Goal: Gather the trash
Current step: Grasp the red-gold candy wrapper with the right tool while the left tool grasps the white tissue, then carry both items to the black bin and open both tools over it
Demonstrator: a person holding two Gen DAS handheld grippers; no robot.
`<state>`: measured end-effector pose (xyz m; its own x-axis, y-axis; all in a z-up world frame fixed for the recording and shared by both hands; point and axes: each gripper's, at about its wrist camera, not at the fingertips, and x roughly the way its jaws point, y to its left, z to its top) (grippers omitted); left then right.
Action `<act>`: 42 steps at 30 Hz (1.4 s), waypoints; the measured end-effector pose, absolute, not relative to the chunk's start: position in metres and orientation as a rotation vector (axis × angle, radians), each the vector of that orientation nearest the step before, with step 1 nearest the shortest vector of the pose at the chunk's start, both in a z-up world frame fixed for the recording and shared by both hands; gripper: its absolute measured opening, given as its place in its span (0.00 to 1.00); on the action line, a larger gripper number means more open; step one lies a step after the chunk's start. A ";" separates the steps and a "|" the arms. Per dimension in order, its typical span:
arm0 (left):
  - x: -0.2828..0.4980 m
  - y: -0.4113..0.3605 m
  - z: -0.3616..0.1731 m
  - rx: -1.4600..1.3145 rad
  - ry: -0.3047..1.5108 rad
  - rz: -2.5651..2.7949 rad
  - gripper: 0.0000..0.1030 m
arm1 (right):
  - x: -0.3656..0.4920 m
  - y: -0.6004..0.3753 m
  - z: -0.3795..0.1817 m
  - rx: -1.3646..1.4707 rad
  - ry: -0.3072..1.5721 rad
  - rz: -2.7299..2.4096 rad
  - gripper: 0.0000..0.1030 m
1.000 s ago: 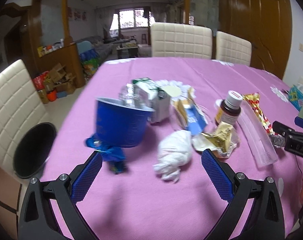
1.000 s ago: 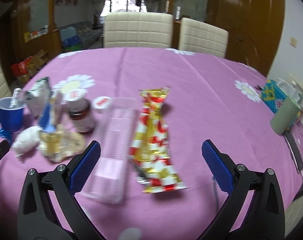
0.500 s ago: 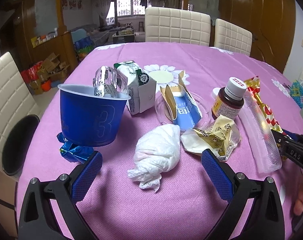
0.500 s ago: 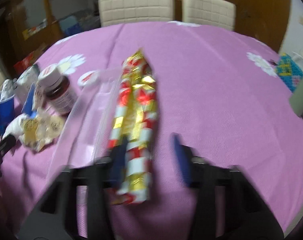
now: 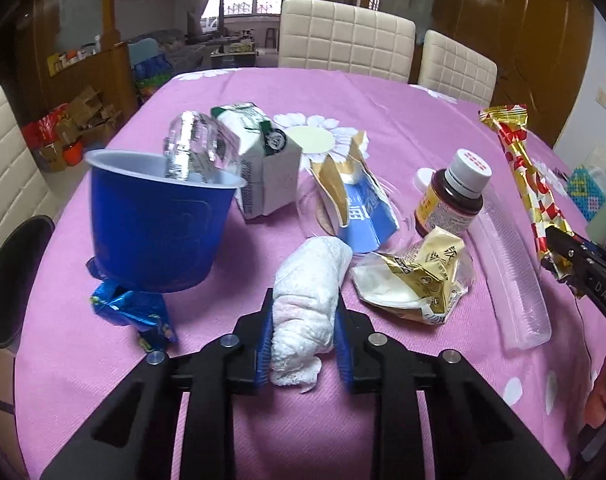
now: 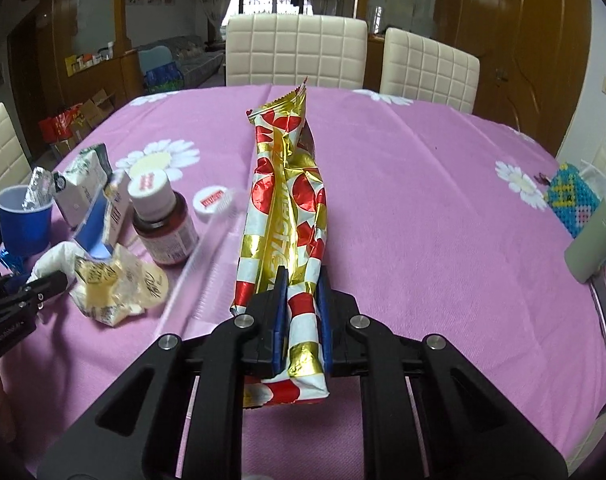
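My left gripper point(image 5: 303, 300) is shut on a crumpled white tissue wad point(image 5: 307, 276) that lies on the pink tablecloth point(image 5: 383, 92). The near end of a long red, gold and white snack wrapper point(image 6: 287, 200) sits between the pads of my right gripper point(image 6: 301, 276). Those jaws are closing, and the rest of the wrapper stretches away from them. In the left wrist view the right gripper point(image 5: 559, 248) shows at the right edge with the wrapper point(image 5: 523, 168). The left gripper's tip point(image 6: 59, 280) appears at the left edge of the right wrist view.
Around the tissue lie a blue cup point(image 5: 155, 232) with foil in it, a milk carton point(image 5: 259, 164), a torn blue carton point(image 5: 363, 208), a brown bottle point(image 5: 451, 196), a crumpled gold wrapper point(image 5: 415, 280), a clear plastic tray point(image 5: 515, 272) and blue foil point(image 5: 131, 308). A black bin point(image 5: 11, 280) stands left of the table.
Both grippers stood wide open before. The left one has moved in and shut on the tissue wad. The right one has moved in and closed on the wrapper's near end.
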<state>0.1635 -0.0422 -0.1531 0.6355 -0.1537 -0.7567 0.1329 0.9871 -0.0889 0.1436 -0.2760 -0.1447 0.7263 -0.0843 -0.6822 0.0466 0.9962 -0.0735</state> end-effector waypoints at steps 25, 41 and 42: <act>0.132 0.187 -0.105 -0.143 0.609 0.308 0.24 | 0.166 0.013 -0.084 -0.247 0.668 0.581 0.15; 0.157 0.276 -0.148 -0.186 0.622 0.494 0.61 | 0.219 0.141 -0.122 -0.320 0.718 0.628 0.15; 0.158 0.276 -0.147 -0.190 0.615 0.515 0.78 | 0.221 0.143 -0.123 -0.323 0.716 0.625 0.15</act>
<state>0.1582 0.2763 -0.1466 0.6960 0.4031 -0.5942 -0.5136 0.8578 -0.0196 0.2211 0.1430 -0.1234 0.5848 0.4186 -0.6948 -0.6314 0.7726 -0.0660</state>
